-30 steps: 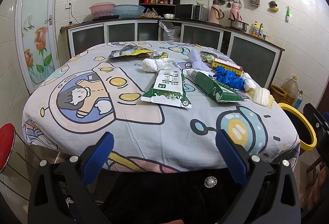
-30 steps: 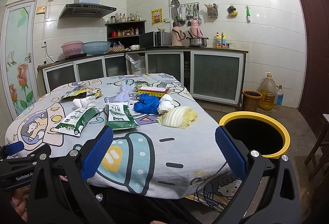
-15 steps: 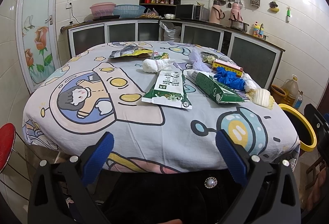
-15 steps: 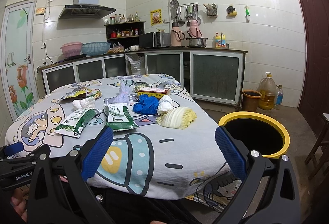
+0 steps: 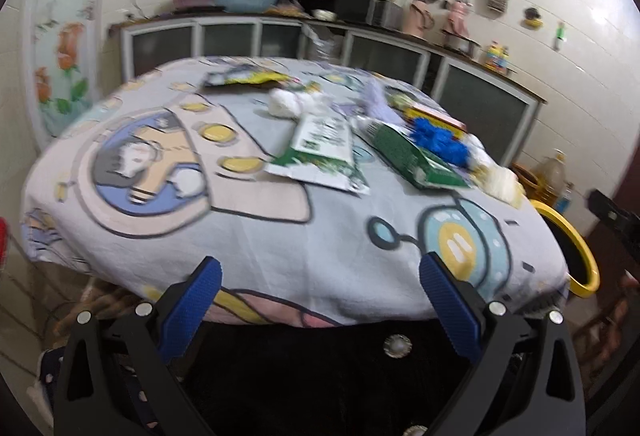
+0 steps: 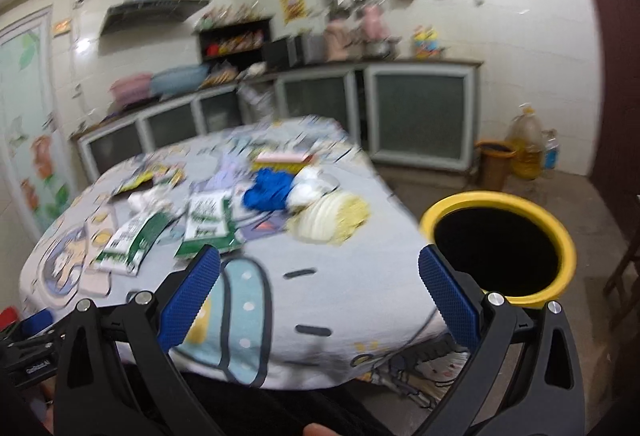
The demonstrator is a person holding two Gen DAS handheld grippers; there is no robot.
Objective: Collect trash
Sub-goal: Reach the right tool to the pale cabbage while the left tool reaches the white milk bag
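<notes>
Trash is lying across the table point(image 5: 280, 236), left to right: green packets point(image 5: 324, 144), blue gloves point(image 5: 438, 140), a pale cabbage point(image 5: 502, 182). Both claws, left gripper point(image 5: 320, 276) and right gripper point(image 6: 320, 268), are hanging wide apart, empty, before the edge; the bin point(image 6: 560, 236) is standing rightmost.

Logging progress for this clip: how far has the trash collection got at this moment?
Nothing looks collected yet. The left gripper and right gripper are both open and empty, short of the litter. Still on the table: the green-and-white bags, blue crumpled item, pale yellow bundle and white wad. The inside of the yellow-rimmed bin is too dark to judge.
</notes>
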